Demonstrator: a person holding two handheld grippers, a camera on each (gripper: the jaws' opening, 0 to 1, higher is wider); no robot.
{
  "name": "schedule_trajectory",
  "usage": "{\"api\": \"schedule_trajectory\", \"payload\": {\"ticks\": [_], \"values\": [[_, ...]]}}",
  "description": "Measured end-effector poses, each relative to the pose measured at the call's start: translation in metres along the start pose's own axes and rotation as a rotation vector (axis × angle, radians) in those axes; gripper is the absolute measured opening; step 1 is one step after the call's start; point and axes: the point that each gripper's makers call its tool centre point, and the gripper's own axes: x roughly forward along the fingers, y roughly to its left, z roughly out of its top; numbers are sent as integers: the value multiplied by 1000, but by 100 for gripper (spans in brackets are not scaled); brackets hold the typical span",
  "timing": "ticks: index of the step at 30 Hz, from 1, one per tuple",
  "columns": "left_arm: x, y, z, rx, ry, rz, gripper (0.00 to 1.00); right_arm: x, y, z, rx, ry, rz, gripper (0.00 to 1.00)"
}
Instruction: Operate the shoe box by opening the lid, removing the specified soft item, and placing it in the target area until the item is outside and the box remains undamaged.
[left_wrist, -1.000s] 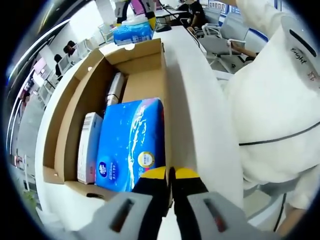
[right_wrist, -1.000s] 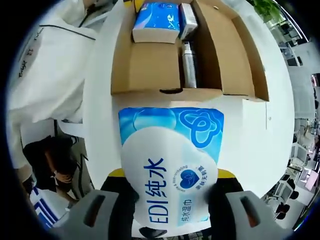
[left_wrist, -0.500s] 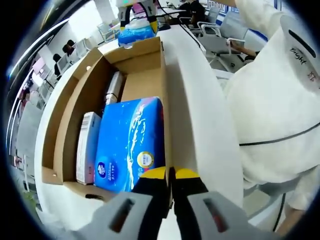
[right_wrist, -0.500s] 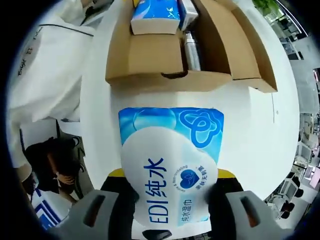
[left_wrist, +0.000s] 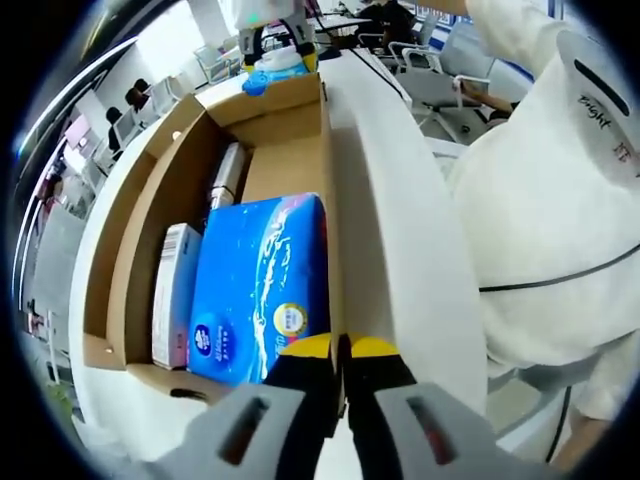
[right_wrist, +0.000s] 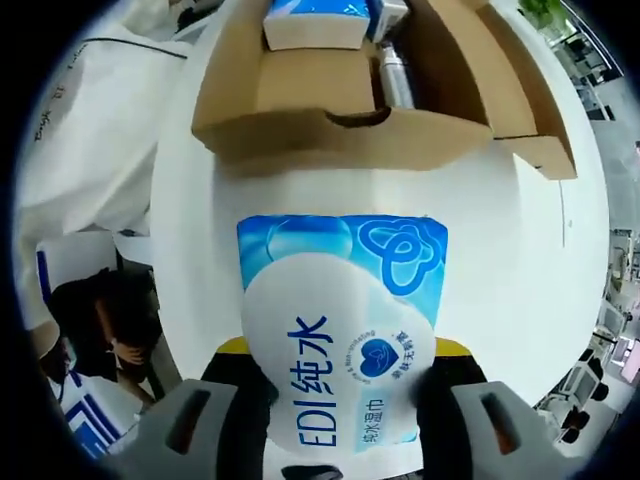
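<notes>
An open brown shoe box (left_wrist: 140, 230) lies on a white table (left_wrist: 400, 220). My left gripper (left_wrist: 340, 348) is shut on the near end of its right wall. Inside lie a blue tissue pack (left_wrist: 260, 280), a white and pink carton (left_wrist: 175, 295) and a silver bottle (left_wrist: 230, 178). My right gripper (right_wrist: 342, 350) is shut on a blue and white wet-wipes pack (right_wrist: 340, 320), held over the table just outside the box's end wall (right_wrist: 330, 140). In the left gripper view, the right gripper (left_wrist: 272, 25) and the wipes pack (left_wrist: 268, 72) sit beyond the box's far end.
A person in a white coat (left_wrist: 550, 200) stands close along the table's edge, also in the right gripper view (right_wrist: 80, 130). Bare white table (right_wrist: 500, 260) lies beside the wipes pack. Office chairs (left_wrist: 440, 70) and desks stand behind.
My right gripper has sunk toward the table with the wipes pack, dropping partly behind the box's far wall in the left gripper view. The left gripper has stayed on the box wall.
</notes>
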Motion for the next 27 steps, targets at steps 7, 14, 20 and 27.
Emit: {"api": "schedule_trajectory", "payload": {"ticks": [7, 14, 20, 27], "values": [[0, 0, 0, 0, 1, -2, 2, 6, 2, 0, 7, -15, 0, 58], [0, -1, 0, -1, 0, 1, 2, 8, 4, 0, 0, -16, -1, 58], [0, -2, 0, -3, -2, -2, 2, 9, 7, 4, -14, -28, 7, 58], [0, 1, 0, -4, -3, -3, 2, 13, 1, 3, -10, -37, 18, 58]]}}
